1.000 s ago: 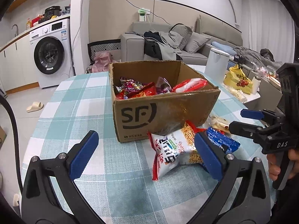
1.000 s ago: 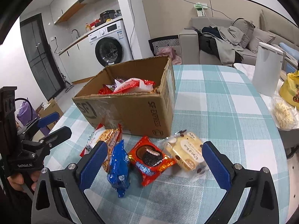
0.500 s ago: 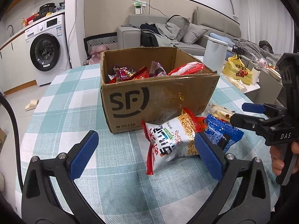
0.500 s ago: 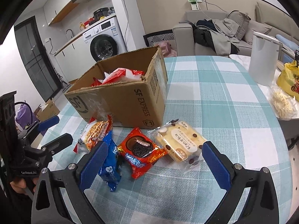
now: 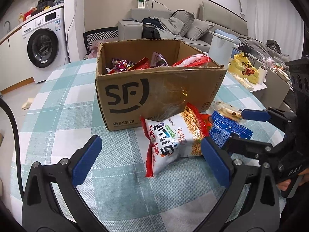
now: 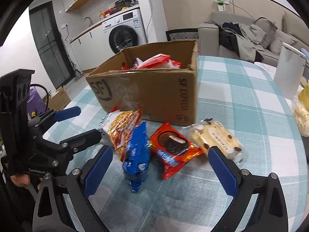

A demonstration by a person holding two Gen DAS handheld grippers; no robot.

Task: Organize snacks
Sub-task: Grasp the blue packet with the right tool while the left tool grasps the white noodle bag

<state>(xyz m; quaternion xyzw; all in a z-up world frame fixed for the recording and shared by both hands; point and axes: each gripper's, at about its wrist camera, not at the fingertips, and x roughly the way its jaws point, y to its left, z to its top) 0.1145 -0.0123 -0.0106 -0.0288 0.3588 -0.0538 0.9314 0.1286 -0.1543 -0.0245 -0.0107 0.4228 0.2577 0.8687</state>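
Nearest, the left tongs (image 5: pixel 150 158) stand wide apart above the checked surface (image 5: pixel 58 116), gripping nothing; the noodle snack bag (image 5: pixel 173 135) lies between and just past their tips, the right pad close beside its edge. The right tongs (image 6: pixel 160 166) are also spread wide and have just been closing a little; the blue packet (image 6: pixel 137 154) and the red cookie packet (image 6: pixel 171 148) lie between them, not pressed. The pale cake packet (image 6: pixel 216 139) lies just beyond the right pad. Behind the four packets, close against them, stands the open cardboard box (image 5: pixel 154 92) with more snacks inside. Far right stands a white bin (image 6: pixel 287 71).
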